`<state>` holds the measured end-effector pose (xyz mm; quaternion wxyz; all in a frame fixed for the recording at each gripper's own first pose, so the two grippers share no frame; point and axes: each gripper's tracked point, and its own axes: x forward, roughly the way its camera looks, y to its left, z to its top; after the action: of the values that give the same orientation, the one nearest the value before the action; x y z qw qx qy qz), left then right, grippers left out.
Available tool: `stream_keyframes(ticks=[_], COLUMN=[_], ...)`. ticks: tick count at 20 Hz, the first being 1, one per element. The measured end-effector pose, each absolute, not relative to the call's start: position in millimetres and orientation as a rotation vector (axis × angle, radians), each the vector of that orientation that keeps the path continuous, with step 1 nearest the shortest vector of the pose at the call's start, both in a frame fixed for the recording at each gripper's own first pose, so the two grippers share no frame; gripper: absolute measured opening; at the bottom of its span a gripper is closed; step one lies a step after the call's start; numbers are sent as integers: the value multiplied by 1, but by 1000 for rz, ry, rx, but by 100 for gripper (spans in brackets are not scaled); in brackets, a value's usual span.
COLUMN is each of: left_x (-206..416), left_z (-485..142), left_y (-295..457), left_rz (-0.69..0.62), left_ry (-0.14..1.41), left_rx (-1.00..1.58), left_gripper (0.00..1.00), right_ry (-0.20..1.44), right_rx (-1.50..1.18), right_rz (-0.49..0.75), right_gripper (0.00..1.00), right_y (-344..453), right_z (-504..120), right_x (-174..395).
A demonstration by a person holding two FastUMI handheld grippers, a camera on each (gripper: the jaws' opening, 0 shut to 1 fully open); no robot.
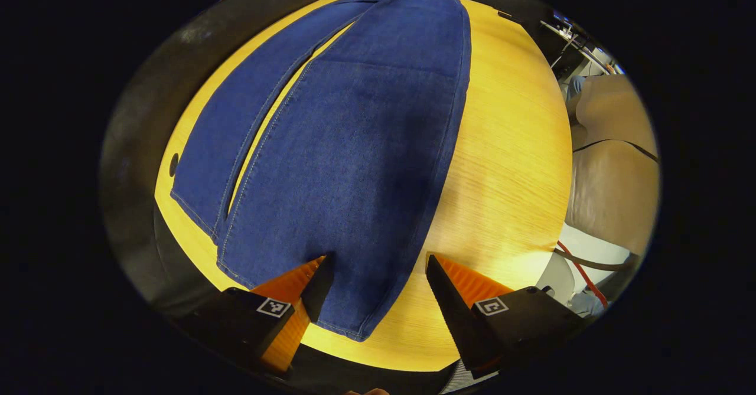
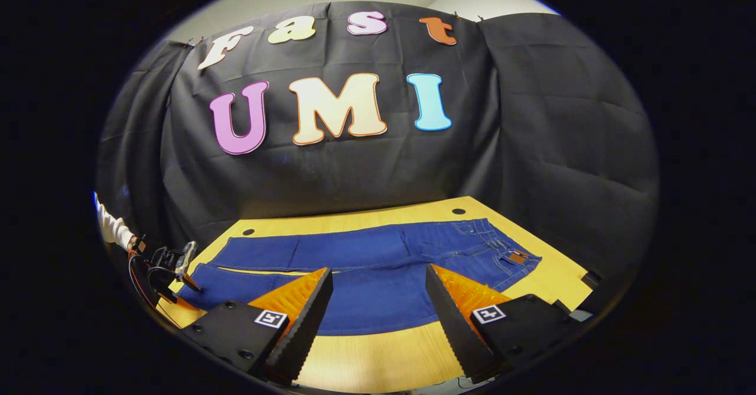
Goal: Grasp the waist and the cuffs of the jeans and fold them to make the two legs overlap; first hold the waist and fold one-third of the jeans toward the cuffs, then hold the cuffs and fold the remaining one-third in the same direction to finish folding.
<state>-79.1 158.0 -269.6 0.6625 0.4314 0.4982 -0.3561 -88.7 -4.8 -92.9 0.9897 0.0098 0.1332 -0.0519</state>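
The jeans (image 2: 378, 265) lie flat at full length on the tabletop (image 2: 378, 348), the two legs side by side and not yet overlapped, so by my judgement no fold is done and all three folds are left. The left tongs (image 1: 378, 265) are spread wide just above the cuff end (image 1: 348, 318), gripping nothing. The right tongs (image 2: 378, 277) hang released near the front edge, with the waist (image 2: 502, 247) off to their right.

Wooden table (image 2: 378, 348) against black cloth wall (image 2: 531, 147), brightly lit.
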Motion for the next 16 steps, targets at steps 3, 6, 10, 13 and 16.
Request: stream_keyframes(ticks=[3, 6, 10, 13, 16], left_x=[-80, -84, -83, -82, -77], left_z=[-271, -275, -275, -275, -276], left_y=[159, 157, 157, 156, 156], left_rz=[-815, -842, -867, -892, -894], left_ry=[1148, 1201, 1248, 1253, 1261], left_rx=[981, 966, 975, 997, 1010], left_gripper=[96, 95, 90, 90, 86], right_ry=[274, 287, 298, 298, 307], right_rx=[25, 29, 42, 46, 53], right_rz=[-105, -106, -102, -96, -90], right_gripper=[97, 98, 98, 98, 95], right_y=[-6, -7, -6, -5, -4], right_z=[-97, -101, -106, -108, -111], right_x=[-89, -89, -84, -80, -77])
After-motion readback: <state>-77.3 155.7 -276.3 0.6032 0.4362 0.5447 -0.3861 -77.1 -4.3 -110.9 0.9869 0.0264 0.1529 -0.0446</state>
